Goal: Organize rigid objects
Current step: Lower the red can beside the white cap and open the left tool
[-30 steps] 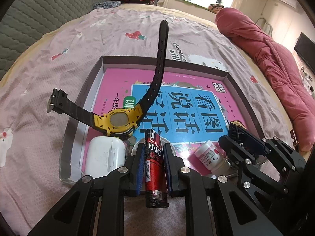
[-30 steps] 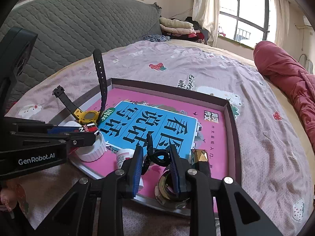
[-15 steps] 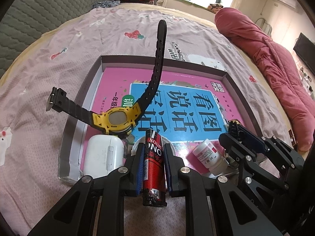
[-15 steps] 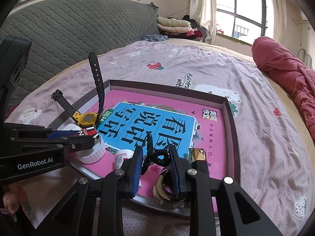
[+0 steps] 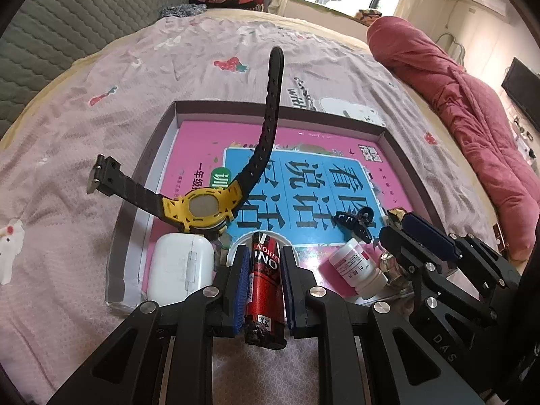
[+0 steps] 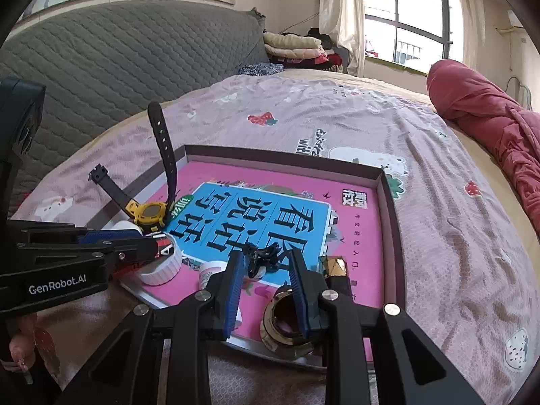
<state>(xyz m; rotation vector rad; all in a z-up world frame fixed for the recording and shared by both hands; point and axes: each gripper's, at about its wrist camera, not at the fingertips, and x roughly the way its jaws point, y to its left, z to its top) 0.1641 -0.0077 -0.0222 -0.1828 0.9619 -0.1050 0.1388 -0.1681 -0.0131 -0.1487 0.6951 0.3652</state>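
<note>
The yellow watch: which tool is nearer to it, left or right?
Left. The left tool sits just in front of the yellow watch; the right tool is farther across the tray.

the tray (image 5: pixel 388 135) is viewed close, from its near edge, steeply downward by the left wrist camera and more shallowly by the right; the tray (image 6: pixel 381 175) is shared.

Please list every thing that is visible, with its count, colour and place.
tray: one, dark rim, on the bedsheet
book: one, pink and blue, inside tray
watch: one, yellow with black strap, tray's left edge
earbud case: one, white, near left corner
cap: one, white, under lighter
hair clip: one, black, on book
pill bottle: one, white and pink, near edge
metal ring: one, brass, near edge
quilt: one, red, bed's right
left gripper: shut on red lighter
right gripper: slightly open, holding nothing
</note>
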